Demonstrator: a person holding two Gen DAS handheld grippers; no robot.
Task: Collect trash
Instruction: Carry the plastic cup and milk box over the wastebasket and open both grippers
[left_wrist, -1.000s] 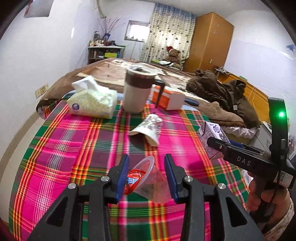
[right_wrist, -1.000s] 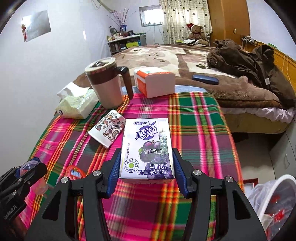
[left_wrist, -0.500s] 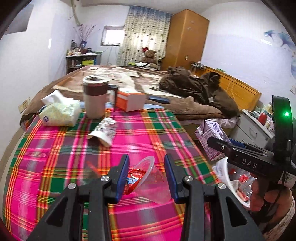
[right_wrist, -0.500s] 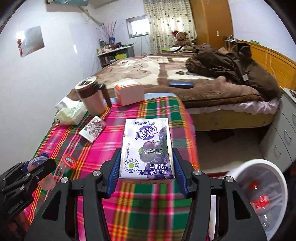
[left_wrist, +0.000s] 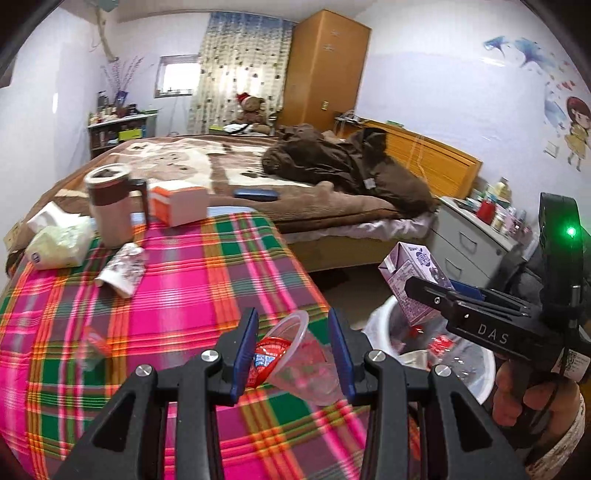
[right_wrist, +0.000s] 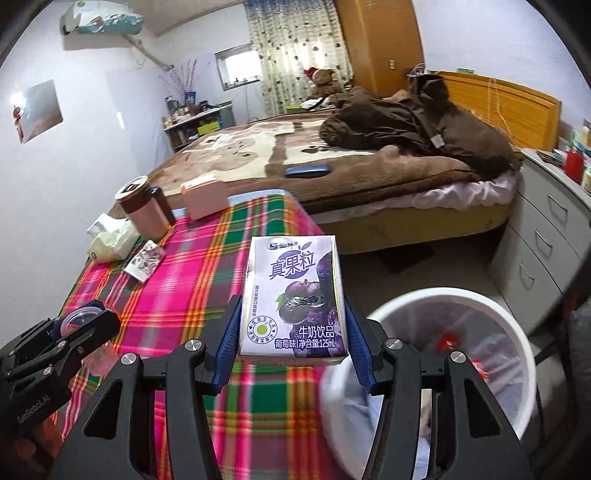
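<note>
My left gripper (left_wrist: 291, 349) is shut on a clear plastic cup (left_wrist: 301, 362) with a red peeled lid, held tilted above the plaid table's right part. In the right wrist view, my right gripper (right_wrist: 291, 332) is shut on a purple milk drink carton (right_wrist: 293, 295), upright between the blue pads, over the table's edge. The same carton (left_wrist: 413, 284) shows in the left wrist view above the white trash bin (left_wrist: 476, 369). The bin (right_wrist: 517, 325), lined with a clear bag holding some red scraps, stands on the floor at the lower right. A crushed paper cup (left_wrist: 123, 267) lies on the table.
On the plaid table (left_wrist: 192, 280) stand a brown mug (left_wrist: 109, 205), a tissue pack (left_wrist: 59, 240) and an orange-white box (left_wrist: 181, 203). Behind is a bed (right_wrist: 295, 155) with a brown jacket; grey drawers (right_wrist: 546, 236) stand right of the bin.
Both grippers have swung to the right with their loads, away from the table's middle. The bin has come into view under and beside the carton.
</note>
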